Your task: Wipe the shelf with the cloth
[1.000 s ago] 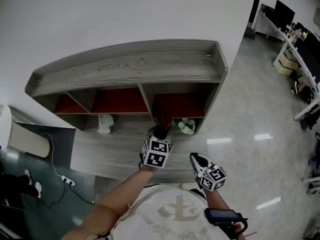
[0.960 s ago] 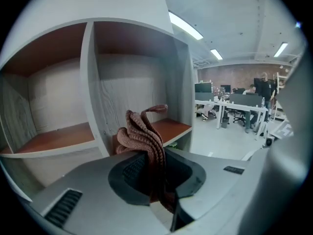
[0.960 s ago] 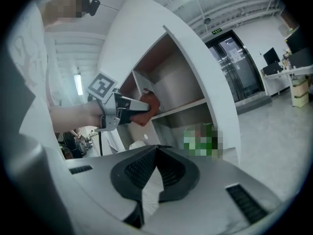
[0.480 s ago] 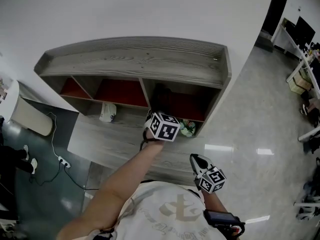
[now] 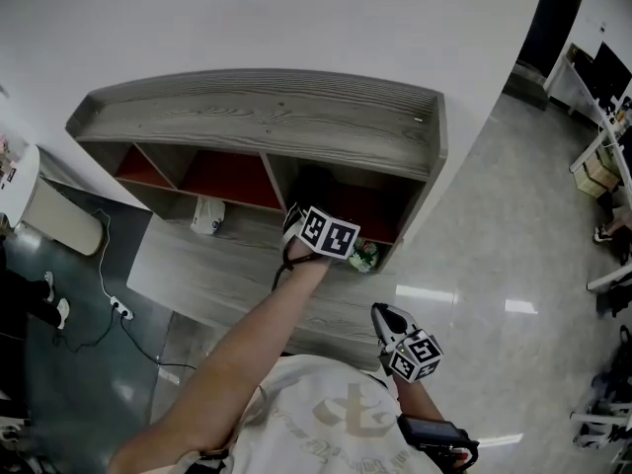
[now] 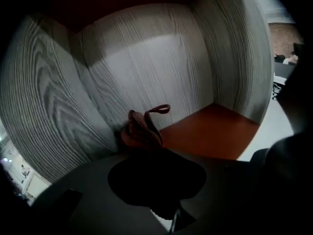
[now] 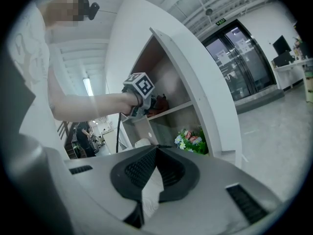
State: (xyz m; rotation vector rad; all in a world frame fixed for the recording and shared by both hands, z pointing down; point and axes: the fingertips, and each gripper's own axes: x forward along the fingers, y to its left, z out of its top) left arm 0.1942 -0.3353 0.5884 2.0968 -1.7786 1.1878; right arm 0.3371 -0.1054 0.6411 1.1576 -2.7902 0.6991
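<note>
The grey wood shelf unit (image 5: 267, 117) has red boards inside its upper compartments. My left gripper (image 5: 304, 213) reaches into the upper right compartment, and its marker cube (image 5: 329, 235) sits just outside. In the left gripper view the left gripper (image 6: 146, 141) is shut on a dark reddish-brown cloth (image 6: 142, 128). The cloth is bunched at the back left corner, where the red board (image 6: 210, 131) meets the grey wall. My right gripper (image 5: 381, 312) hangs low near my body, away from the shelf, shut with nothing in it. The right gripper view shows the right gripper (image 7: 155, 151), the left gripper (image 7: 145, 102) and the cloth (image 7: 159, 103).
A bunch of artificial flowers (image 5: 365, 255) stands in the lower right compartment, and a white object (image 5: 207, 215) lies lower left. A power strip with a cable (image 5: 114, 309) lies on the floor at left, near a white appliance (image 5: 59, 230). Desks (image 5: 607, 107) stand far right.
My left gripper has gone up and forward with the cloth, from in front of the lower shelf into the upper right compartment. The right gripper has barely moved.
</note>
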